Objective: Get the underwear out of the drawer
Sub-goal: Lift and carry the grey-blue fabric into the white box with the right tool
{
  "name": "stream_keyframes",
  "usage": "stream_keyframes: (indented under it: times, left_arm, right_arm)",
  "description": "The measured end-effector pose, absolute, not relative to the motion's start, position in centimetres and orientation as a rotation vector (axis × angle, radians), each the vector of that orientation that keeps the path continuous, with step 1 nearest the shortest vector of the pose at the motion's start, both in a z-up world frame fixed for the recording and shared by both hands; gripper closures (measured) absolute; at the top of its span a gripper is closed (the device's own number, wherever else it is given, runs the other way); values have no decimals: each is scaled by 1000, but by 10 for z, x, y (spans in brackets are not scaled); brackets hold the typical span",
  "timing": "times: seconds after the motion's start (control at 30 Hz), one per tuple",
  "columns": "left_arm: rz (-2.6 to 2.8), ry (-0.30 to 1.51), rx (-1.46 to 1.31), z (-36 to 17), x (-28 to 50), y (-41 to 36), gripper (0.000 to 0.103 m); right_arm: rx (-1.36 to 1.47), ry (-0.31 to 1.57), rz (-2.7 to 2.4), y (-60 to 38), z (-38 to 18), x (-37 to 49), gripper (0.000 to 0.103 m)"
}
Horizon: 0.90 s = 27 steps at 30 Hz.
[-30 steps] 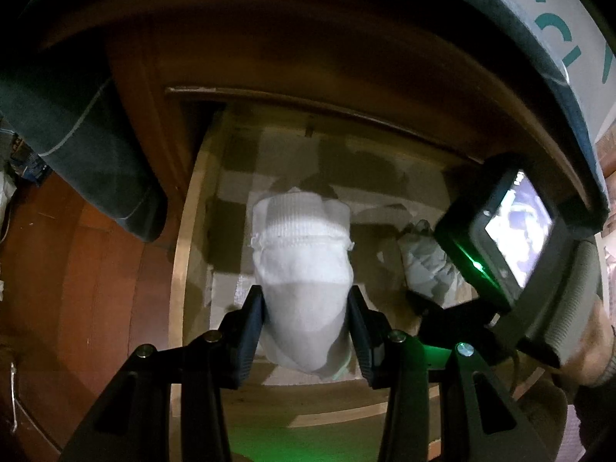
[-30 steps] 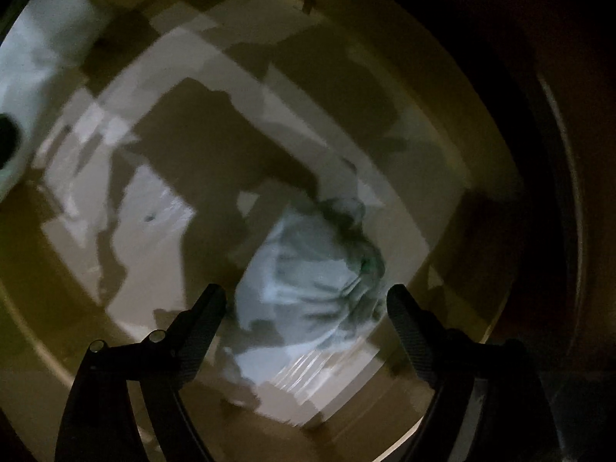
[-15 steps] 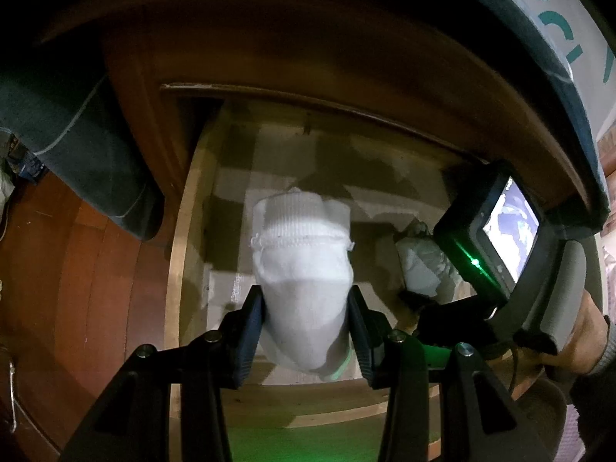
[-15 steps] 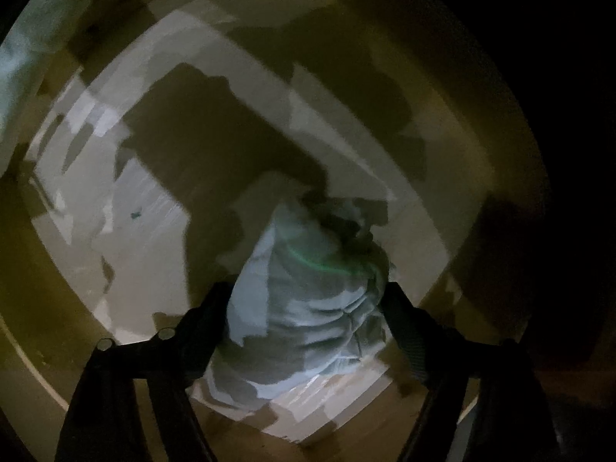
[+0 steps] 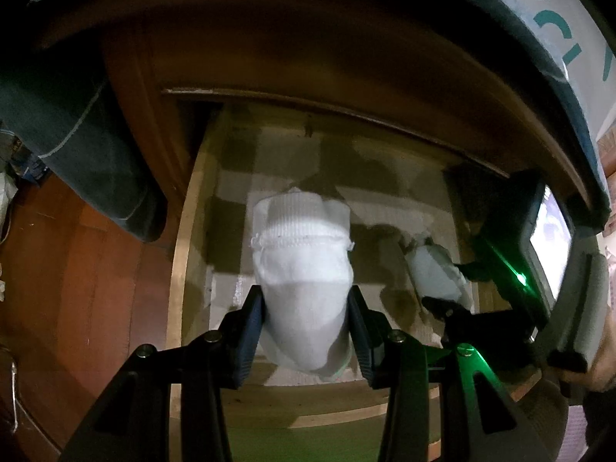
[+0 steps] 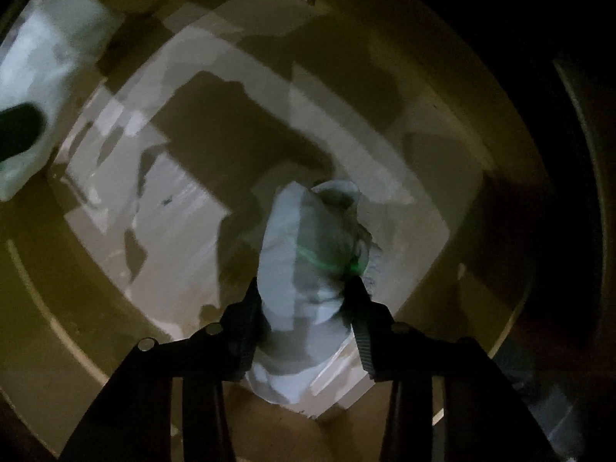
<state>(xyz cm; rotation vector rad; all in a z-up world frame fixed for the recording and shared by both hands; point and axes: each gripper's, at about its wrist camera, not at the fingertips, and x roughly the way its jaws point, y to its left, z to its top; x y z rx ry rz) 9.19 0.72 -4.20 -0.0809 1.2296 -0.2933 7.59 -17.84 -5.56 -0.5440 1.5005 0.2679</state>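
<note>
Our left gripper [image 5: 306, 321] pinches a white roll [image 5: 302, 269] above the drawer [image 5: 181, 269]. Our right gripper [image 6: 306, 321] is closing on a second bundle [image 6: 312, 265], pads already touching it. That loose cloth may slip free if the squeeze stays shallow. Only liner paper [image 6: 184, 208] remains in the drawer.
</note>
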Motion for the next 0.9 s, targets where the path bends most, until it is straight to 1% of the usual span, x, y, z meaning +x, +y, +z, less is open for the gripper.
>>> stream_keyframes:
  times: [0.13, 0.37, 0.47, 0.53, 0.7, 0.9]
  left_arm:
    - [-294, 1218, -73, -40, 92, 7, 60]
    - [-281, 1191, -60, -35, 88, 9, 60]
    - [-279, 1164, -41, -31, 83, 7, 60]
    - [-273, 1143, -32, -27, 80, 6, 60]
    - [-238, 1096, -12, -19, 76, 8, 60]
    - [-210, 1084, -5, -19, 76, 8, 60]
  right_arm:
    - [-483, 1477, 269, -183, -38, 65, 65]
    - [-338, 1389, 252, -200, 10, 47, 65]
    - [-283, 1357, 248, -188, 20, 51, 65]
    - [-250, 1343, 247, -205, 19, 55, 65]
    - [-161, 1290, 232, -206, 26, 47, 65]
    - [-25, 1217, 233, -216, 33, 41, 65]
